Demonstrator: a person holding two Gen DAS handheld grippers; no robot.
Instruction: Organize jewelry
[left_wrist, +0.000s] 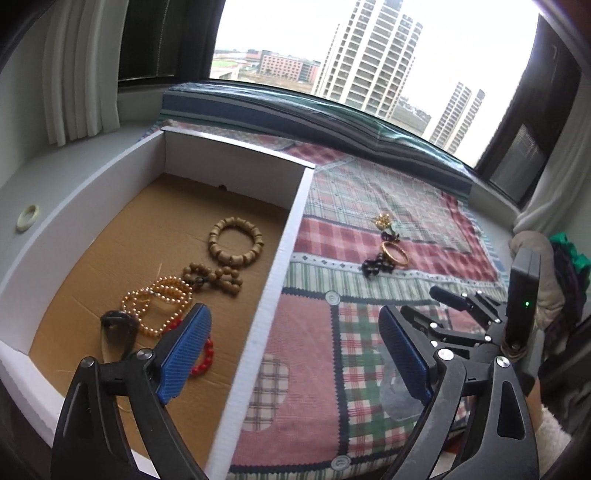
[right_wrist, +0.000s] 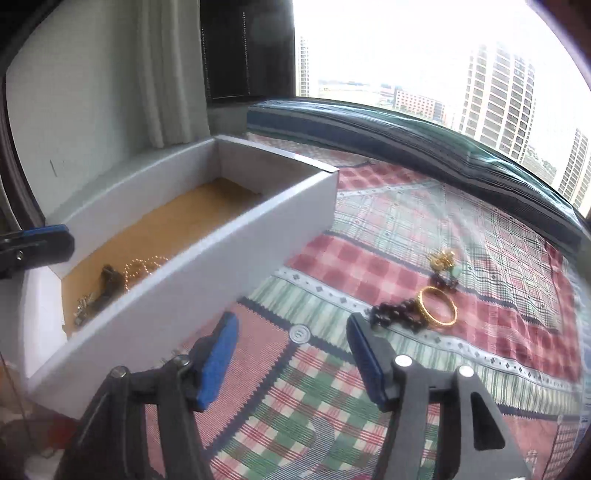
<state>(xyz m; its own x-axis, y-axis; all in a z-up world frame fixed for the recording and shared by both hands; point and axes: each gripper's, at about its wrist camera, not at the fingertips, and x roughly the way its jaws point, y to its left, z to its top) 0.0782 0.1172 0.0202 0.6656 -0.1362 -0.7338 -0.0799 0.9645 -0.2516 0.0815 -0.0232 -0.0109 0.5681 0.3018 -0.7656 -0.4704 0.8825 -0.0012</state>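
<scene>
A white box (left_wrist: 280, 258) with a cardboard floor holds a wooden bead bracelet (left_wrist: 236, 242), a pearl strand (left_wrist: 159, 306), a red bead bracelet (left_wrist: 202, 356) and a dark piece (left_wrist: 118, 332). My left gripper (left_wrist: 293, 317) is open wide, straddling the box's right wall with nothing between its pads. On the plaid quilt (right_wrist: 332, 387) lie a gold bangle (right_wrist: 437, 310), dark beads (right_wrist: 395, 314) and a small gold cluster (right_wrist: 443, 258). My right gripper (right_wrist: 291, 325) is open just above the quilt. It stands just short and left of the dark beads and holds nothing.
A white ring (left_wrist: 27, 218) rests on the sill left of the box. A rolled dark cushion (right_wrist: 406, 136) runs along the window behind the quilt. Curtains (left_wrist: 81, 66) hang at the left. My right gripper (left_wrist: 428, 304) shows in the left wrist view, close on the right.
</scene>
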